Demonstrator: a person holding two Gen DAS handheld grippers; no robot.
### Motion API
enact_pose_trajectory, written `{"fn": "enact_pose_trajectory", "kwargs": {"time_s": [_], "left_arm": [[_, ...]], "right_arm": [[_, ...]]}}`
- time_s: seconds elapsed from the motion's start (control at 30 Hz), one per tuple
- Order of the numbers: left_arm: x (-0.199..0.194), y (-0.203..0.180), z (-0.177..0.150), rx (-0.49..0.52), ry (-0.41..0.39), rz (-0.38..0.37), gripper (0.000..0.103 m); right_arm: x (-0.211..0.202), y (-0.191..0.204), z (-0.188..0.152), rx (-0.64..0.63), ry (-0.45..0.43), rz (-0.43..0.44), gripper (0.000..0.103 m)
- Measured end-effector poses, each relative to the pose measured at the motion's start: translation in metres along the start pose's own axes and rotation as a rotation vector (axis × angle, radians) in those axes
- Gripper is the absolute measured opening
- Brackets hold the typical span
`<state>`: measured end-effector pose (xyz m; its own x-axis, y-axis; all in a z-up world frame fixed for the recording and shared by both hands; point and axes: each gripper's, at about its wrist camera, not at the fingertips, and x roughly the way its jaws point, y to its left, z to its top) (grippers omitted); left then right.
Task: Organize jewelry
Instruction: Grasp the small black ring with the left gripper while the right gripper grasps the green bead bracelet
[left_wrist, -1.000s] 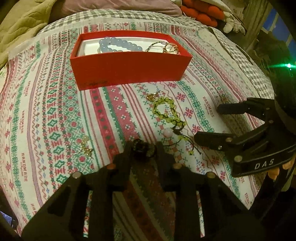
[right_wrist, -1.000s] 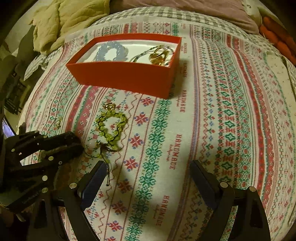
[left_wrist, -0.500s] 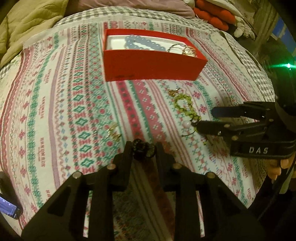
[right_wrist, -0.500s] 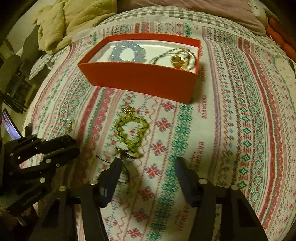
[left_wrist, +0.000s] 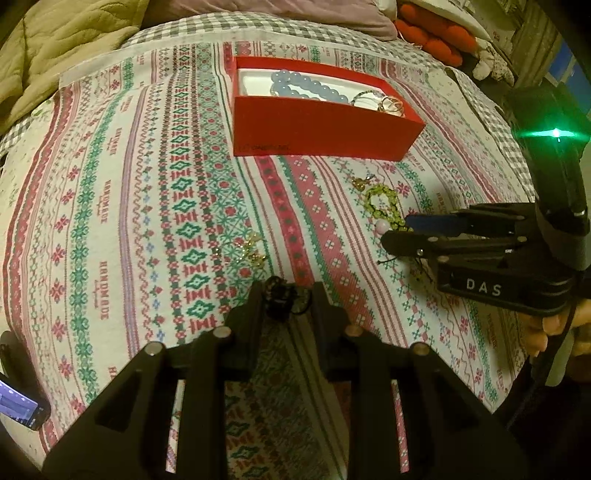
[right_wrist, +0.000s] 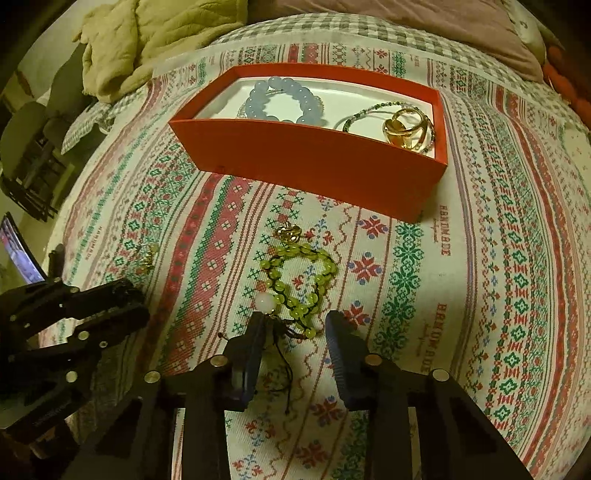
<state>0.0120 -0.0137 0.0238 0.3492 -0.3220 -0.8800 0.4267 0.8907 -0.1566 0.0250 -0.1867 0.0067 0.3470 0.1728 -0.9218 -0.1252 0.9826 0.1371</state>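
The bed (right_wrist: 491, 280), under its patterned cross-stitch spread, carries everything. Toward its far side sits the red box (right_wrist: 314, 162), long side facing the person, already holding a blue bead bracelet (right_wrist: 284, 99) and gold rings (right_wrist: 404, 129).

Between the box and the right hand-held gripper (right_wrist: 295, 328) lies the green bead bracelet (right_wrist: 299, 280), its loop stretching away toward the box, its knotted cord end nearest the fingers. The jaws have just been closing and now bracket that near end; I can't see the pads pressing on it yet.

The left hand-held gripper (left_wrist: 286, 295) stands off to the side, farther from the green loop, pinching a small dark beaded piece (left_wrist: 280, 295). A little gold charm (right_wrist: 290, 233) lies just beyond the green loop.
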Motion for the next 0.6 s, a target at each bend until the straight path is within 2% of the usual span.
{"fn": "enact_pose_trajectory", "kwargs": {"time_s": [0.1,0.3,0.6], "left_arm": [[0.000,0.003,-0.001,-0.011,0.008,0.006,0.027],[0.001,0.009,-0.001,-0.054,0.031,-0.005,0.027],[-0.003,0.016,0.001,-0.108,0.049,-0.022,0.027]], "right_arm": [[0.002,0.003,0.001,-0.005,-0.003,-0.013,0.021],[-0.001,0.003,-0.002,-0.012,-0.005,-0.005,0.008],[-0.023,-0.015,-0.010,0.025,-0.021,0.010,0.006]]}}
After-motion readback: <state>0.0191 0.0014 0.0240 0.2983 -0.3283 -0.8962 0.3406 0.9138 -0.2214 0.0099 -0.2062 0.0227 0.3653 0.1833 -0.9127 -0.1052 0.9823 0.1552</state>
